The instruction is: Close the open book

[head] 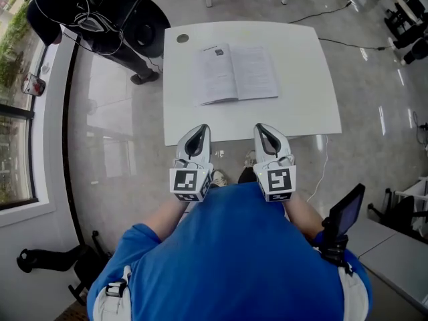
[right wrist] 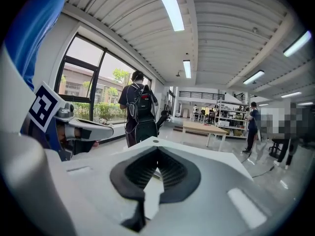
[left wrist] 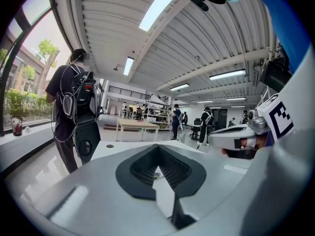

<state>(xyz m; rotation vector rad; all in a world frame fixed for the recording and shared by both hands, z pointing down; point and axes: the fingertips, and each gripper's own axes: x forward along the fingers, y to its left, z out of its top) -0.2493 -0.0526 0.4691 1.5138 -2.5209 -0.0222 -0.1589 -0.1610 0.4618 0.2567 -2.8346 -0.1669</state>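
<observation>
Head view gives me one open book (head: 234, 73), lying flat on the one white table (head: 301, 105), toward its 12 o'clock side; its print is too small for me to read. I count two grippers at the table's 6 o'clock edge, apart from the book. Left gripper (head: 198, 130) and right gripper (head: 262, 127) each have jaws pressed together on nothing, and each bears one black-and-white marker cube (head: 189, 181). One person (head: 100, 19) stands at 10 o'clock.
</observation>
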